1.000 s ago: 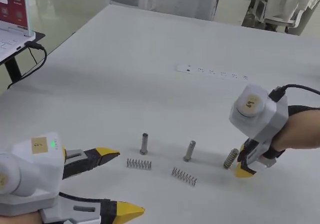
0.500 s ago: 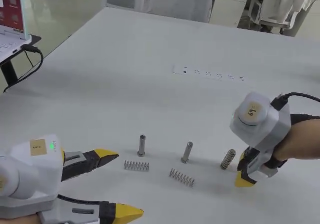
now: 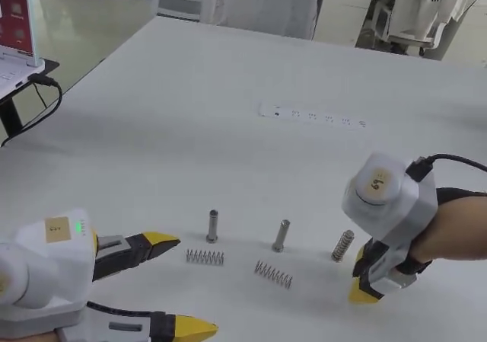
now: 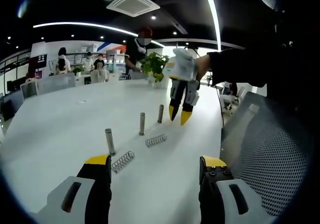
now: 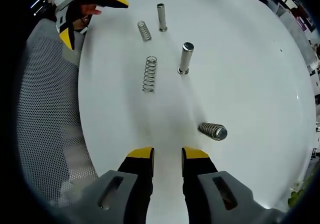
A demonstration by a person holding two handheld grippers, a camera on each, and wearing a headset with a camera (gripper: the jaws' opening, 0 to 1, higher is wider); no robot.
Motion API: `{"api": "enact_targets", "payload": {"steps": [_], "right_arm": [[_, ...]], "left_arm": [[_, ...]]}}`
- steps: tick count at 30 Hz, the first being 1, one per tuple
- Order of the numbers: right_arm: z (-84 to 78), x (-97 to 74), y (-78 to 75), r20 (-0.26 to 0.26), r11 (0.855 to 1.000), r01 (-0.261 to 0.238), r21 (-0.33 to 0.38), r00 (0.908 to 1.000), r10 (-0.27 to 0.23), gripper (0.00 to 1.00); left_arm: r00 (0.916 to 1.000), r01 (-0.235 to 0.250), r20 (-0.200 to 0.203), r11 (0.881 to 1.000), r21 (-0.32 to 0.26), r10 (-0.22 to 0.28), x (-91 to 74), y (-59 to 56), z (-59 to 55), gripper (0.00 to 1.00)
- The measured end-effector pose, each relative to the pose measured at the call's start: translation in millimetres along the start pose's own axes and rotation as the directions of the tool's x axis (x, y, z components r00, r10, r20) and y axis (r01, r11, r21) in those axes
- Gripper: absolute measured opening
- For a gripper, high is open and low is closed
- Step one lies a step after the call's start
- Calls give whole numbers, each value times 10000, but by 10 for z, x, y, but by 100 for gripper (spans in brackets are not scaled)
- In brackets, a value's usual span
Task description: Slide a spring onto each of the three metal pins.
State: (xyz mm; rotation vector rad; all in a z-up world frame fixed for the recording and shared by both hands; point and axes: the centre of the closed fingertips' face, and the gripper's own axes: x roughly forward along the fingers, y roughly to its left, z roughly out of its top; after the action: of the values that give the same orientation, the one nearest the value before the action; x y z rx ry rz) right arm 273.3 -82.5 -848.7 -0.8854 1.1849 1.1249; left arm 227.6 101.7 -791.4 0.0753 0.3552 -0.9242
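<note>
1. Upright in a row on the white table [image 3: 228,83], spaced apart: 3 metal pins, namely the left pin [image 3: 212,225], the middle pin [image 3: 281,235] and the right pin [image 3: 342,246].
2. Around the right pin, a fitted spring [image 4: 160,113], with coils along nearly the whole shaft and the pin's cap showing above them in the right gripper view.
3. Left pin and middle pin both bare.
4. Flat on the table, 2 more springs: the first loose spring [image 3: 205,257] just in front of the left pin, and the second loose spring [image 3: 273,274] just in front of the middle pin, neither touching a pin.
5. At the near left of the head view, the left gripper [image 3: 186,285], with jaws spread wide, nothing between them, and yellow tips aimed toward the row of pins.
6. Just beside the right pin, on its near right side, the right gripper [image 3: 360,275], tips low over the table. Jaws only narrowly apart, holding nothing, clear of the pin and its spring.
7. Farther back on the table, a white power strip [image 3: 312,116]; at the far left edge, a laptop [image 3: 15,22] on a separate stand with a black cable [image 3: 46,102] hanging from it.
</note>
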Motion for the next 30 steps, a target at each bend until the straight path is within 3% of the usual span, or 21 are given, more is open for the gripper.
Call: {"api": "enact_targets", "payload": {"steps": [12, 30], "right_arm": [[250, -19, 211, 365, 9986, -229, -476, 9990, 247, 20], [624, 70, 245, 813, 9928, 20, -1200, 9967, 78, 19]], "left_arm": [[10000, 12, 61, 10000, 48, -12, -17, -19, 25, 67], [10000, 5, 51, 10000, 27, -5, -13, -20, 16, 67]]}}
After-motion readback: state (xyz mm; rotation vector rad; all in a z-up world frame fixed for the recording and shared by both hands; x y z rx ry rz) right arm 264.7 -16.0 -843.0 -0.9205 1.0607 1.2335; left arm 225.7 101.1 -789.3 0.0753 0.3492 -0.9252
